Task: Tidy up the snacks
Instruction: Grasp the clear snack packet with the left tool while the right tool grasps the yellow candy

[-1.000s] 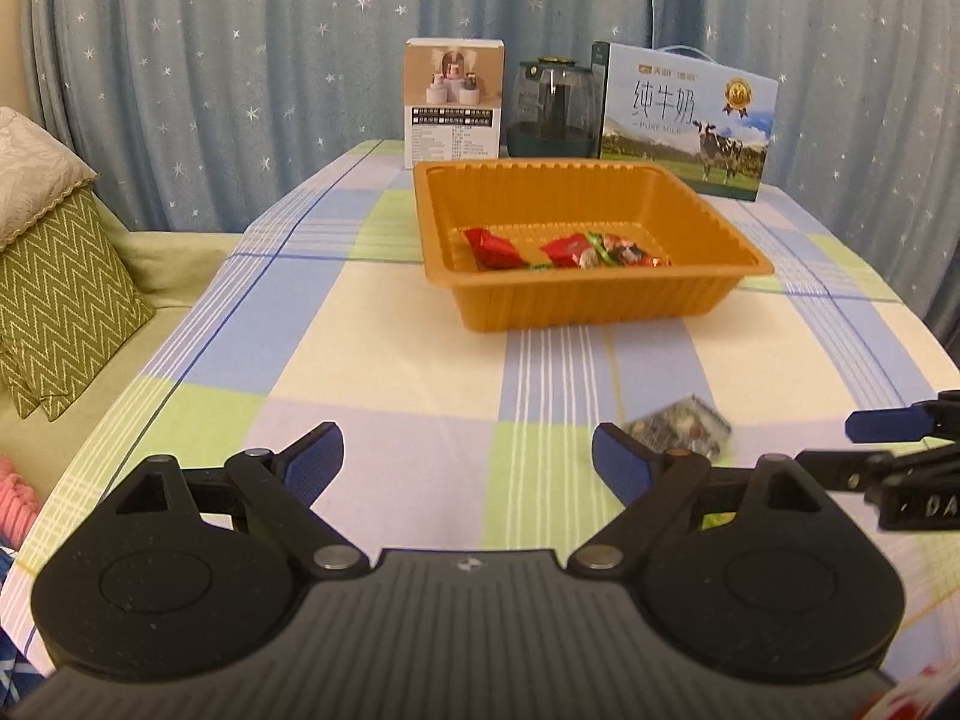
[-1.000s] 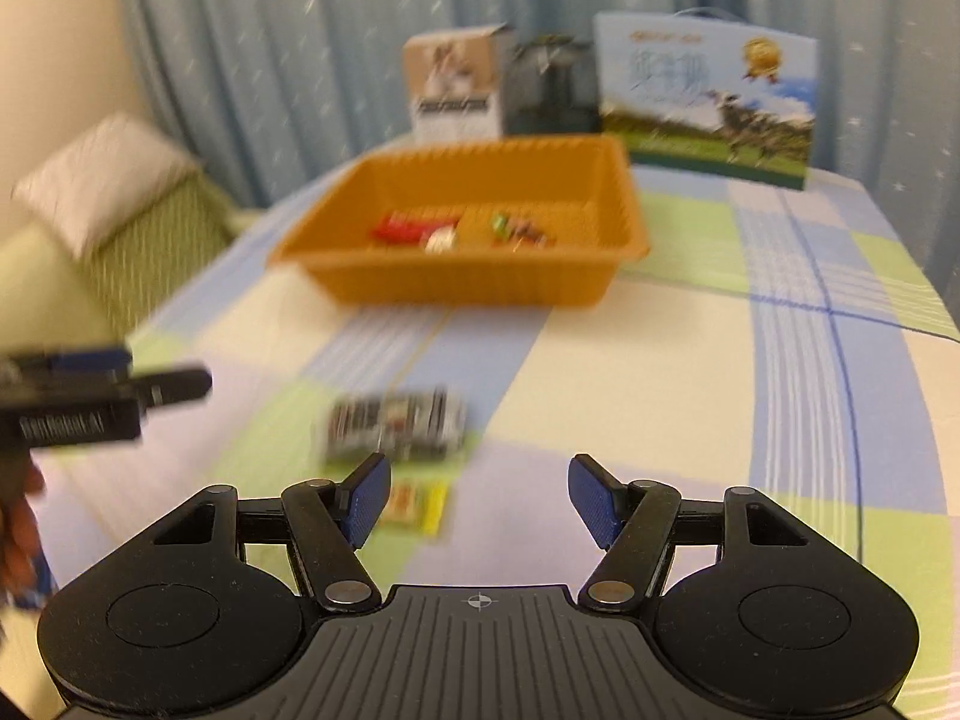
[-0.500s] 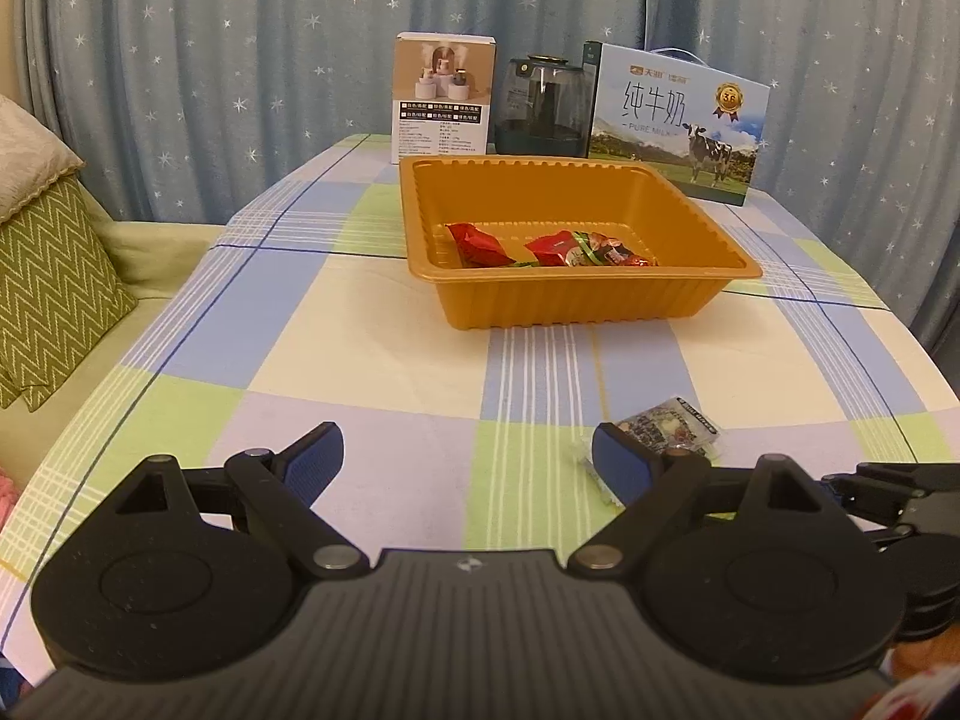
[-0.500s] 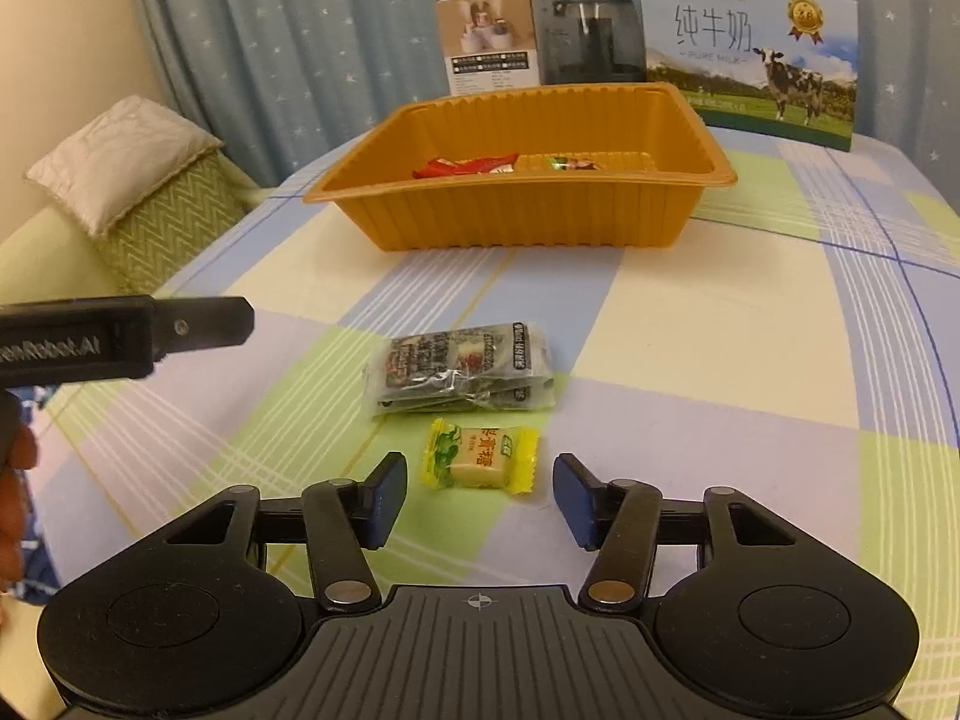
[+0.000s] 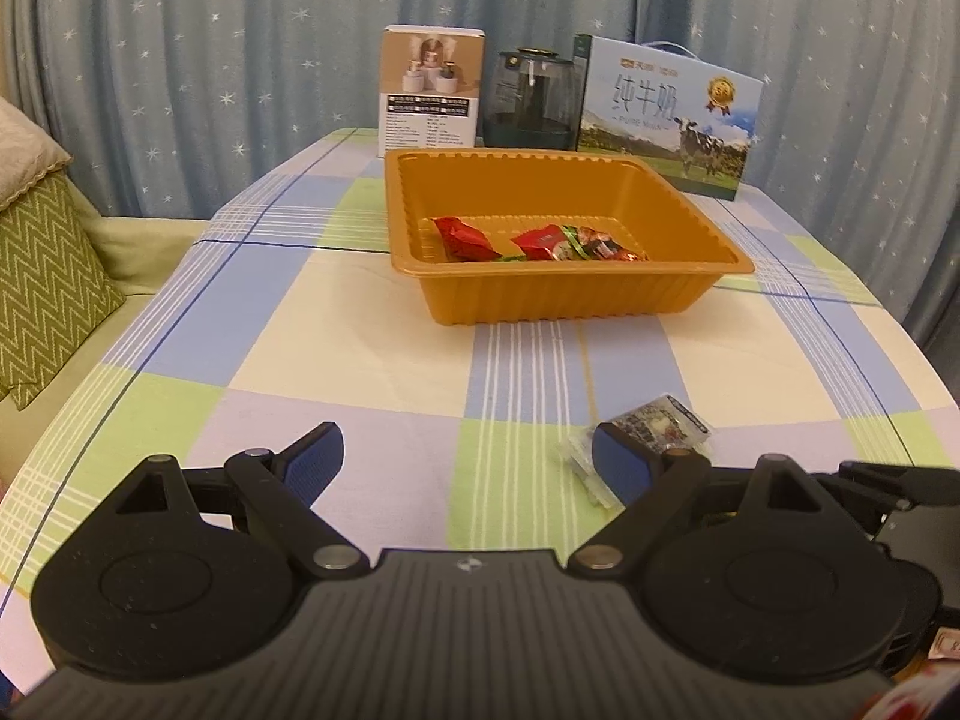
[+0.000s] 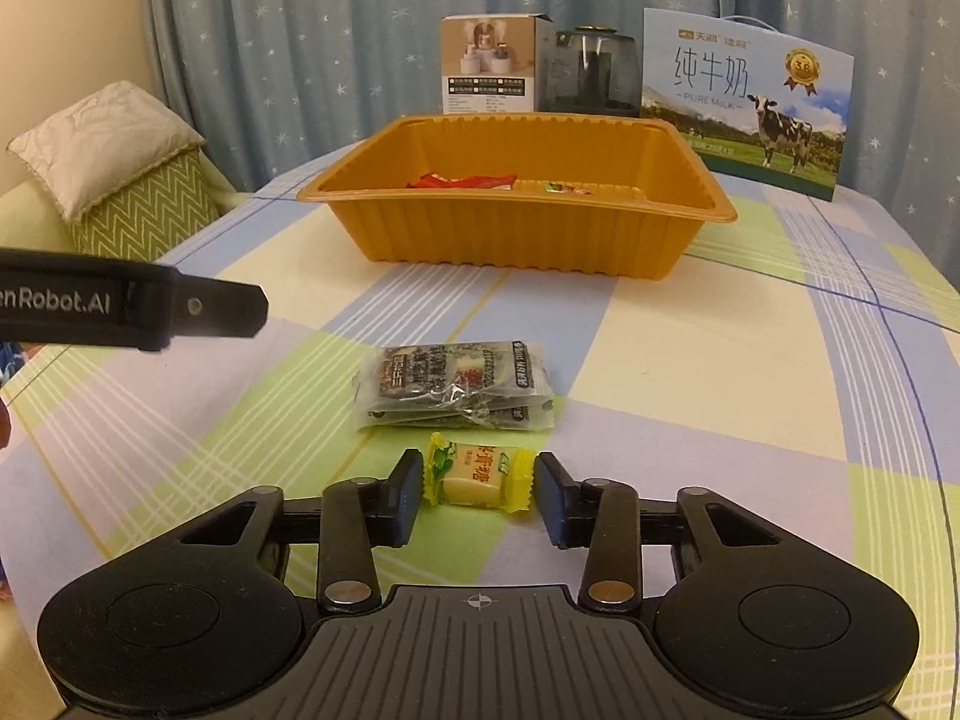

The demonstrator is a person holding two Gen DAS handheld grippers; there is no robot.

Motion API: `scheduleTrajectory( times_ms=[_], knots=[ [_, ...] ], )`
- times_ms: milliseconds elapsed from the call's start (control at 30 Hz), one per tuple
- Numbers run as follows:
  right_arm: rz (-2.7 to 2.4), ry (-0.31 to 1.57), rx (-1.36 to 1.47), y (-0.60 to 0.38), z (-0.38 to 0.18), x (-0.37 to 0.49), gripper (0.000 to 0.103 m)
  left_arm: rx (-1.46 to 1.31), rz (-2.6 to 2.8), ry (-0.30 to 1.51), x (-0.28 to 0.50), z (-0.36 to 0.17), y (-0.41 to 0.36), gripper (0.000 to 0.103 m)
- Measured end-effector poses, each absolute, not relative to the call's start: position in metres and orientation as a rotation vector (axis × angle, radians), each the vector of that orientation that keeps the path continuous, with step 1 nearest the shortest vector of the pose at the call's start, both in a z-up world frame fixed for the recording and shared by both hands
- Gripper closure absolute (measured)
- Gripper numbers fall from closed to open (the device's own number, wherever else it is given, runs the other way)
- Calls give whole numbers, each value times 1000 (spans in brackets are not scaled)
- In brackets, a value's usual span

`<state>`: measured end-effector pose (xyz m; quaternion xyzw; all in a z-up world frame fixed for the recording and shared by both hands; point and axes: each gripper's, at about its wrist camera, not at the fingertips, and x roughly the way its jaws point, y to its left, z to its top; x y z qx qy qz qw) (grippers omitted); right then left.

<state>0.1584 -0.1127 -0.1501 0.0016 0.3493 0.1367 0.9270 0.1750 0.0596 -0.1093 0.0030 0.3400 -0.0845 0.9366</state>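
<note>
A yellow-wrapped candy (image 6: pixel 477 477) lies on the checked tablecloth between the blue pads of my right gripper (image 6: pixel 477 495). Its jaws are closing; the pads stand at the wrapper's twisted ends, which look uncrumpled. Just beyond lies a grey snack packet (image 6: pixel 456 384), which also shows beside the right finger of my left gripper (image 5: pixel 465 462) as the grey packet (image 5: pixel 660 426). The left gripper is open wide with nothing between its fingers. The orange tray (image 5: pixel 564 300) in the middle of the table holds red snack packs (image 5: pixel 465 237).
At the far edge stand a white box (image 5: pixel 432 93), a dark jar (image 5: pixel 531 99) and a milk carton box (image 5: pixel 666 120). Cushions (image 6: pixel 120 180) lie on a sofa to the left. The left gripper's black finger (image 6: pixel 180 306) reaches into the right wrist view.
My right gripper came forward and down over the yellow candy, and its jaws narrowed around it. The left gripper stayed open and nearly still.
</note>
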Motion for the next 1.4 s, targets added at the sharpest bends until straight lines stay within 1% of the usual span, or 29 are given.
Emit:
scheduleTrajectory(
  times_ms=[33,200,600,1000,1200,1300,1367,1400],
  knots=[
    [283,713,0,-113,-149,157,75,12,-174,696,175,-110,58,14],
    [289,739,-12,-112,-151,158,76,26,-183,705,176,-113,54,14],
    [256,724,25,-122,-143,157,77,53,-219,717,180,-117,44,14],
    [117,733,144,-164,-133,164,77,336,-369,690,193,-137,-6,15],
    [92,745,188,-174,-135,166,77,419,-398,718,205,-148,-21,15],
    [92,748,200,-175,-135,167,77,423,-409,740,214,-154,-26,18],
    [88,756,214,-176,-137,168,77,402,-421,750,219,-156,-27,22],
    [85,760,226,-178,-137,169,77,385,-425,759,222,-156,-28,27]
  ],
)
